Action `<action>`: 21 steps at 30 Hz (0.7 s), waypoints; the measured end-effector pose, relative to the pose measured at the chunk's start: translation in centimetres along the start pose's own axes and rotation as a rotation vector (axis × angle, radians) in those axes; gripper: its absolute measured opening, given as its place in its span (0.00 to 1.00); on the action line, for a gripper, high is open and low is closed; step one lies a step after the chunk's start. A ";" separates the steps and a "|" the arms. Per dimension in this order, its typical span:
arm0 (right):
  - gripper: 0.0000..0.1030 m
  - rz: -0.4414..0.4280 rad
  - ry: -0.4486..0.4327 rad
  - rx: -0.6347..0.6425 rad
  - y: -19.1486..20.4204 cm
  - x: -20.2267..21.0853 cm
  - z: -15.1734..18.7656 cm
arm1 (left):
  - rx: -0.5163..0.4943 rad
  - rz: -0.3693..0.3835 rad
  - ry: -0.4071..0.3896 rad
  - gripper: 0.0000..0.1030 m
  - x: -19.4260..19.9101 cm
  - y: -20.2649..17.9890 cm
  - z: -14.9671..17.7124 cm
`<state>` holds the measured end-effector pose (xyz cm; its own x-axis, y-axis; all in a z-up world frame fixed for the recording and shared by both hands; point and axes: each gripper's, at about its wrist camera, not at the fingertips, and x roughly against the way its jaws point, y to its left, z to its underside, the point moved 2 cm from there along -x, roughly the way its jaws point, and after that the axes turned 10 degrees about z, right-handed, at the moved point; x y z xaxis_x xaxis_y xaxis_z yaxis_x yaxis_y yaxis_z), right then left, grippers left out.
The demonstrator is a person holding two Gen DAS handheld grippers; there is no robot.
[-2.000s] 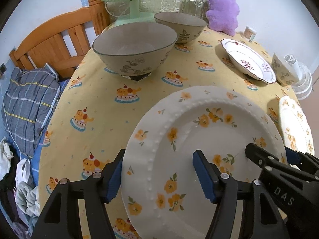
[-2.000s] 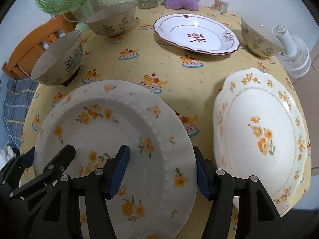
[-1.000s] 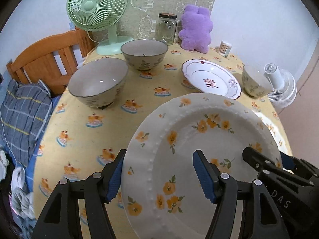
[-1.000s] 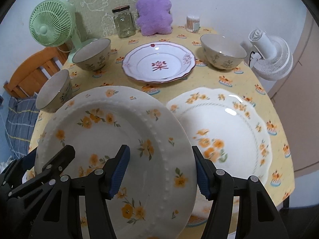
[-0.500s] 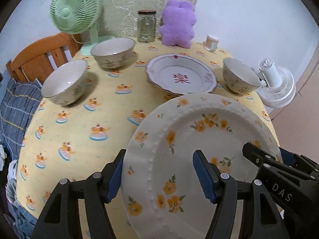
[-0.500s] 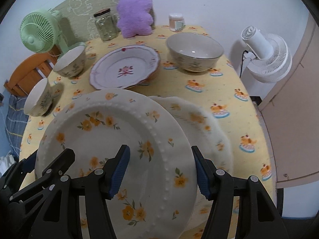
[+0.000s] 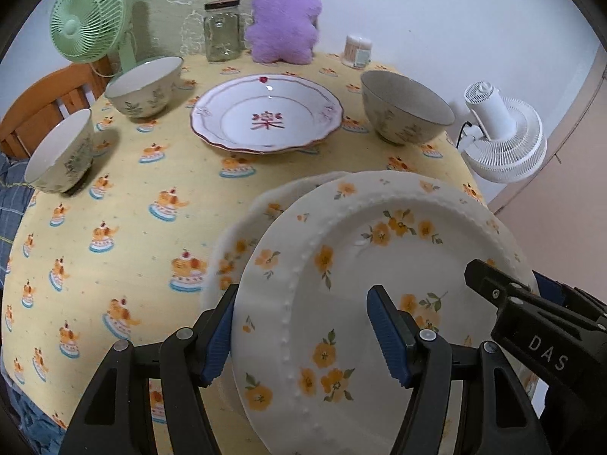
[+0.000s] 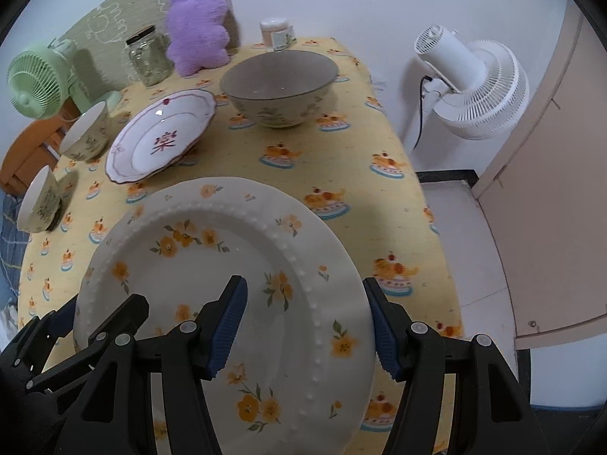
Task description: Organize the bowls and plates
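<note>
A white beaded-rim plate with orange flowers (image 7: 379,250) (image 8: 212,250) hangs tilted above the yellow tablecloth. My left gripper (image 7: 303,330) is shut on its left rim and my right gripper (image 8: 303,322) is shut on its right rim. A scalloped flowered plate (image 7: 237,239) lies under it on the table, with only its left edge showing; the right wrist view hides it entirely. Farther back are a red-rimmed plate (image 7: 265,113) (image 8: 159,140) and three leaf-patterned bowls (image 7: 406,106) (image 7: 146,87) (image 7: 60,151).
Along the back of the table stand a green fan (image 7: 91,19), a glass jar (image 7: 222,32), a purple plush toy (image 7: 284,19) and a small tub (image 7: 356,51). A white fan (image 8: 474,87) stands on the floor past the right edge. A wooden chair (image 7: 45,106) is at the left.
Both grippers have carried the beaded plate to the right across the table. It now hangs over the scalloped plate and hides most of it. Neither grip has changed.
</note>
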<state>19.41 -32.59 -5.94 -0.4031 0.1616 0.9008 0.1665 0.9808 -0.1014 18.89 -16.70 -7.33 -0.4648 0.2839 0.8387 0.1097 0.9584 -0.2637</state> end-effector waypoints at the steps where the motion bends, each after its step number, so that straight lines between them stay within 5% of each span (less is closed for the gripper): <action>1: 0.64 -0.001 0.001 0.001 -0.2 -0.1 0.0 | 0.002 -0.002 0.003 0.65 -0.2 -0.2 0.1; 21: 0.64 -0.035 0.014 0.062 0.1 -1.9 0.0 | 0.062 -0.070 0.078 0.66 -2.8 0.4 0.9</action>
<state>20.23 -32.76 -7.66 -0.3950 0.1258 0.9100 0.0960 0.9908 -0.0953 19.40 -17.10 -10.20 -0.3996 0.2197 0.8900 0.0234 0.9730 -0.2297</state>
